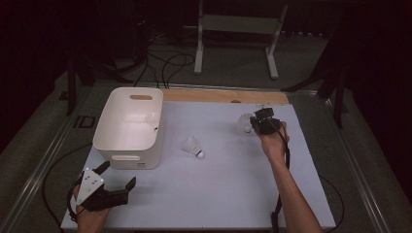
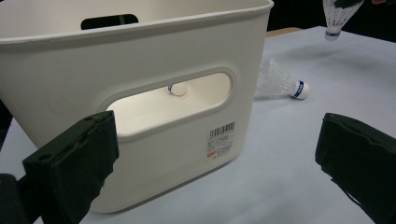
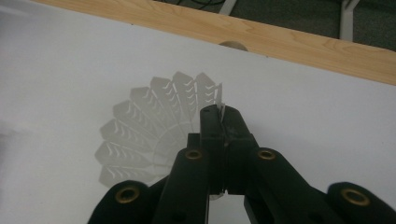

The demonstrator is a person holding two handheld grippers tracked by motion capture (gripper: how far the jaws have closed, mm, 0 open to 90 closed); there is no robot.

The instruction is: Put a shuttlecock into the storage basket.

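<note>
Right gripper view: right tongs (image 3: 219, 116) clamp shuttlecock (image 3: 149, 126) skirt edge, feathers fanned left | left tongs (image 1: 116, 179) spread.

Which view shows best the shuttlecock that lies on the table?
The left gripper view: the lying shuttlecock shows its skirt and blue-banded cork clearly. The high view shows it small, beside the white bin.

Left tool (image 1: 116, 182) jaws wide apart; right tool (image 1: 253, 124) jaws pressed together.
</note>
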